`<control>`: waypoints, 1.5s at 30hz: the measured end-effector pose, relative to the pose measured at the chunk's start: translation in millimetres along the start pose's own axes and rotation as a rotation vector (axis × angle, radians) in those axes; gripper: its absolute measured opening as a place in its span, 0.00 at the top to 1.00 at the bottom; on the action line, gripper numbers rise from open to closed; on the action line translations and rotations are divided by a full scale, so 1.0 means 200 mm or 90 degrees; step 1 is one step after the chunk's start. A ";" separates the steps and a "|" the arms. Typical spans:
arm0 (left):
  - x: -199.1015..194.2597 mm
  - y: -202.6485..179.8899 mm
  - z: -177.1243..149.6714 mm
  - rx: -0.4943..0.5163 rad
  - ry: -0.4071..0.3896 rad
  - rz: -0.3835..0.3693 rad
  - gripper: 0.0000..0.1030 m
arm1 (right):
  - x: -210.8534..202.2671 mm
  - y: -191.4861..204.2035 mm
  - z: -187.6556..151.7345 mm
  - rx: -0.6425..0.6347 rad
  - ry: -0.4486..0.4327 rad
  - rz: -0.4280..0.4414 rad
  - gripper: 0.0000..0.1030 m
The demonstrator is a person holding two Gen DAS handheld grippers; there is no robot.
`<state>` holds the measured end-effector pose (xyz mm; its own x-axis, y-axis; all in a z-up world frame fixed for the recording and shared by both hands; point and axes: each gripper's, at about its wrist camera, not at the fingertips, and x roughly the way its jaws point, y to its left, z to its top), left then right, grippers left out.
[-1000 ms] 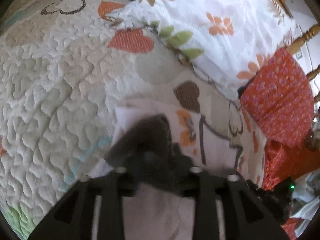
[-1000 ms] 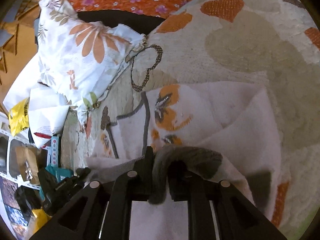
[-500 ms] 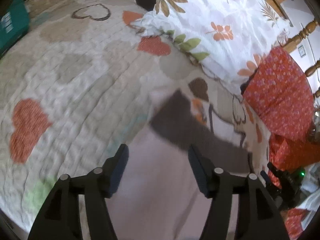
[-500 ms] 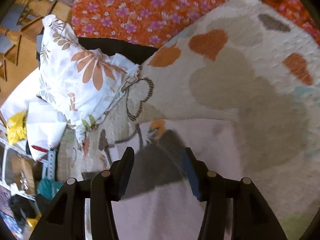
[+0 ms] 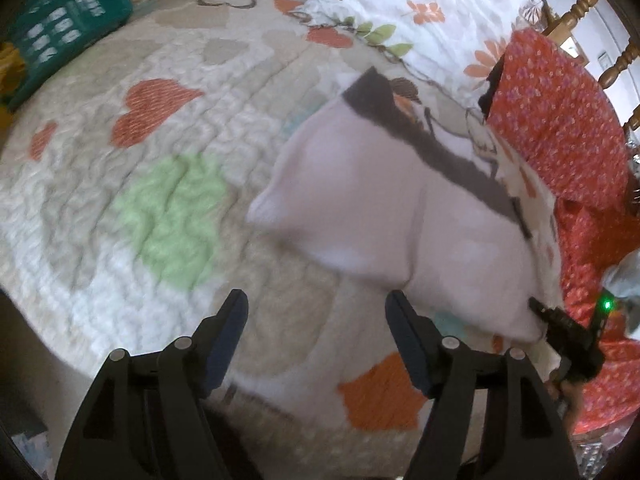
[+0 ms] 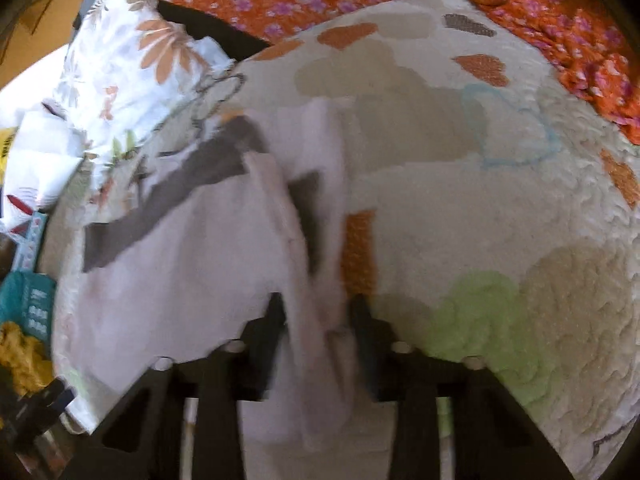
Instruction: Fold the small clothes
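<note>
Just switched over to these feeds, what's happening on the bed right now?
A person with a gripper in each hand is folding a pale pink fleece garment with a dark grey band on a quilted heart-patterned bedspread. The left gripper is open and empty, its jaws having just been opening, with the garment lying ahead to its right. A fold of pink fabric stands between the right gripper's jaws, which have just been closing; blur hides whether they pinch it.
</note>
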<state>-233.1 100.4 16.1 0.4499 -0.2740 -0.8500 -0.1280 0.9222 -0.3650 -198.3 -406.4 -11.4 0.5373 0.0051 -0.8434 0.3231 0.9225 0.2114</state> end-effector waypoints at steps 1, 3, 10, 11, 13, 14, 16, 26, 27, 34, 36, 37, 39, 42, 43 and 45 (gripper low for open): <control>-0.02 0.01 -0.02 0.000 -0.003 0.009 0.32 | 0.00 -0.03 0.01 0.013 -0.004 -0.004 0.72; -0.07 0.03 -0.06 0.000 -0.010 0.023 0.32 | -0.03 -0.07 0.03 0.036 -0.009 -0.027 0.72; -0.19 0.07 -0.18 0.006 -0.032 0.045 0.32 | -0.28 0.05 0.04 0.042 -0.082 -0.013 0.65; -0.20 0.06 -0.19 0.010 -0.034 0.048 0.32 | -0.30 0.11 0.02 0.022 -0.087 0.011 0.65; -0.22 0.05 -0.22 0.020 -0.039 0.056 0.32 | -0.28 0.22 -0.02 -0.021 -0.070 0.050 0.63; -0.24 0.04 -0.23 0.027 -0.041 0.061 0.32 | -0.26 0.26 -0.04 -0.033 -0.055 0.065 0.63; -0.27 0.03 -0.26 0.039 -0.048 0.063 0.32 | -0.20 0.30 -0.08 -0.050 -0.018 0.075 0.63; -0.45 0.10 -0.30 0.049 -0.088 0.069 0.32 | -0.37 0.02 -0.14 0.025 -0.028 0.003 0.57; -0.46 0.09 -0.30 0.048 -0.090 0.061 0.32 | -0.43 0.02 -0.15 0.022 -0.045 0.008 0.57; -0.55 -0.02 -0.19 0.071 -0.147 0.037 0.26 | -0.65 0.01 -0.20 0.048 -0.087 0.063 0.31; -0.54 -0.03 -0.14 0.074 -0.163 0.031 0.25 | -0.60 -0.01 -0.24 0.069 -0.058 0.080 0.31; -0.51 -0.04 -0.10 0.075 -0.165 0.029 0.25 | -0.57 -0.02 -0.26 0.075 -0.050 0.075 0.31; -0.45 -0.04 -0.04 0.076 -0.159 0.026 0.24 | -0.49 -0.03 -0.30 0.085 -0.029 0.072 0.32; -0.32 -0.03 0.09 0.064 -0.136 0.019 0.25 | -0.37 -0.04 -0.34 0.115 -0.003 0.082 0.36; -0.28 -0.02 0.12 0.062 -0.133 0.019 0.24 | -0.33 -0.04 -0.34 0.119 0.000 0.084 0.37; -0.21 -0.02 0.20 0.060 -0.131 0.027 0.24 | -0.25 -0.03 -0.32 0.123 -0.005 0.088 0.41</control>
<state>-216.0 118.9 68.6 0.6183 -0.1816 -0.7646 -0.0714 0.9559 -0.2848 -277.5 -387.7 -1.6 0.5924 0.1221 -0.7963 0.3890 0.8222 0.4155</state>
